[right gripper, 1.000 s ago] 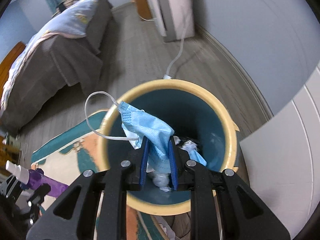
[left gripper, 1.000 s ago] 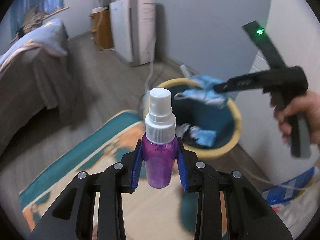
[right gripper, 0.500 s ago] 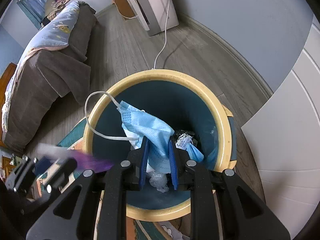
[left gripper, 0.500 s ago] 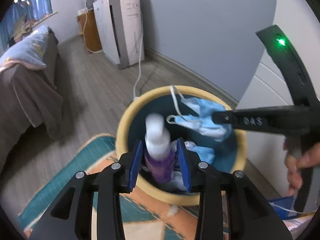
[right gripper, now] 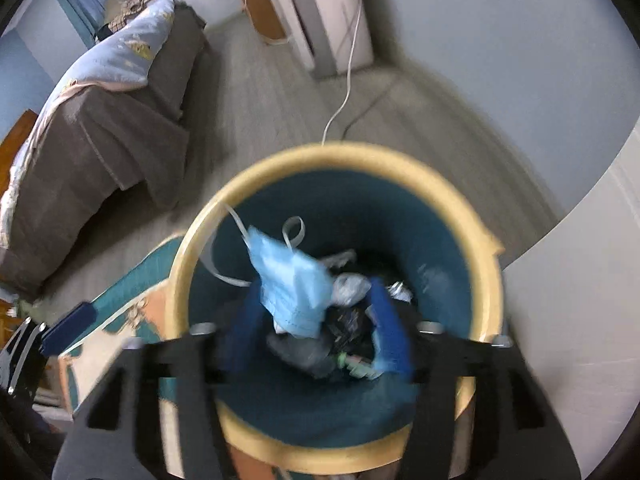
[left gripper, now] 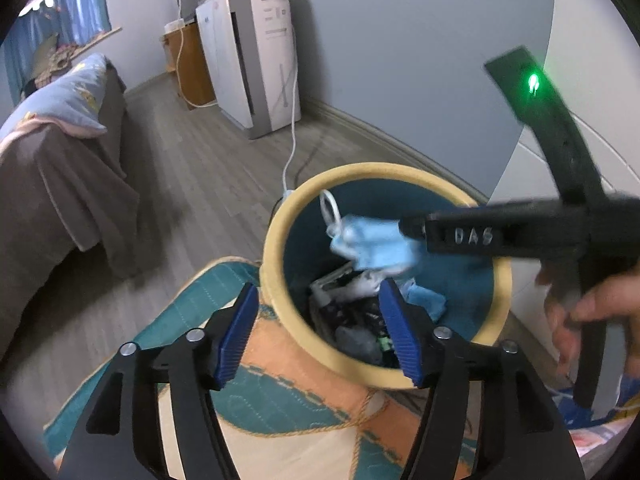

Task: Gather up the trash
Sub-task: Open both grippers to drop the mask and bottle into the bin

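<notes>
Both of my grippers have just been opening: the purple spray bottle that sat between the pads of my left gripper [left gripper: 320, 332] a second ago is gone from them, and I cannot pick it out among the trash in the bin. Its jaws now stand apart with nothing between them, poised over the near rim of the yellow-rimmed trash bin [left gripper: 280, 236]. My right gripper [right gripper: 316, 332] has spread too, and the blue face mask [right gripper: 292, 280] it was clamping now hangs loose between the blurred pads, over the bin's teal inside, with its ear loops trailing toward the rim. Below lie crumpled wrappers and dark scraps. Around the bin I see a teal and orange rug [left gripper: 192, 312], a white cable [left gripper: 294, 120], and a bed [left gripper: 60, 168] further off.
</notes>
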Demonstrator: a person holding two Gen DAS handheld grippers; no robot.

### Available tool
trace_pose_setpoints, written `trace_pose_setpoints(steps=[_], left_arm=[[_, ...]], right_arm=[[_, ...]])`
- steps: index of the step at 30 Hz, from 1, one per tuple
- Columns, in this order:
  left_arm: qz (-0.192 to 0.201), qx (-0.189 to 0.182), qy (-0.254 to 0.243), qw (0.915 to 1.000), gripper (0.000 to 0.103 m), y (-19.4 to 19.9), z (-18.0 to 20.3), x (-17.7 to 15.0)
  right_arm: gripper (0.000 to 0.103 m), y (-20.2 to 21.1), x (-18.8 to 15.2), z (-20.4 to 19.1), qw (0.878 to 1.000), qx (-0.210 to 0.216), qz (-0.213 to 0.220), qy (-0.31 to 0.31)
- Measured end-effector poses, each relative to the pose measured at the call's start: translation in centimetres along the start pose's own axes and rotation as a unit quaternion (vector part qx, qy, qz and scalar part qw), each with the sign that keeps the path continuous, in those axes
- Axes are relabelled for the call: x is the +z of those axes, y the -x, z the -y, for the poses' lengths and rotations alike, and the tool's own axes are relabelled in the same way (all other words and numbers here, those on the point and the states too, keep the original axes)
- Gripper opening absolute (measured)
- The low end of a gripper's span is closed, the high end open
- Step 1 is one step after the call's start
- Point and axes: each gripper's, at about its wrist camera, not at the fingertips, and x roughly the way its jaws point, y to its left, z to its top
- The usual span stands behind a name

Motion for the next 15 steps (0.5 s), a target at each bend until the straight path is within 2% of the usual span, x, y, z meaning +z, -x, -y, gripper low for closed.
trace_pose_setpoints(steps=[2,4,6,12,15], left_arm=[[-0.001,0.002,0.001,1.0000,0.073,0.2,-0.1,-0.2],[0.001,0.001,0.007,1.0000,0.078,0.7,-0.3,-0.5],[0.002,0.003,0.017,0.9999,0.082,1.4,-0.5,-0.9],[0.024,0.005,0.044,0.9987,0.095,6.1,-0.7,-1.7],[0.042,0.013,0.043,0.9981,0.097,8.9,-0.2,-1.9]], right_arm=[[0.067,0.2,0.0,0.1,1.000,-0.012,-0.003,0.006],[0.076,0.3,-0.1,0.3,1.000,-0.018,-0.010,0.008],[0.079,1.0,-0.2,0.5,1.000,-0.025,-0.006,0.011],[0.097,6.9,-1.2,0.7,0.999,-0.026,0.015,0.010],[0.097,10.0,-2.3,0.5,0.999,-0.032,0.028,0.013]])
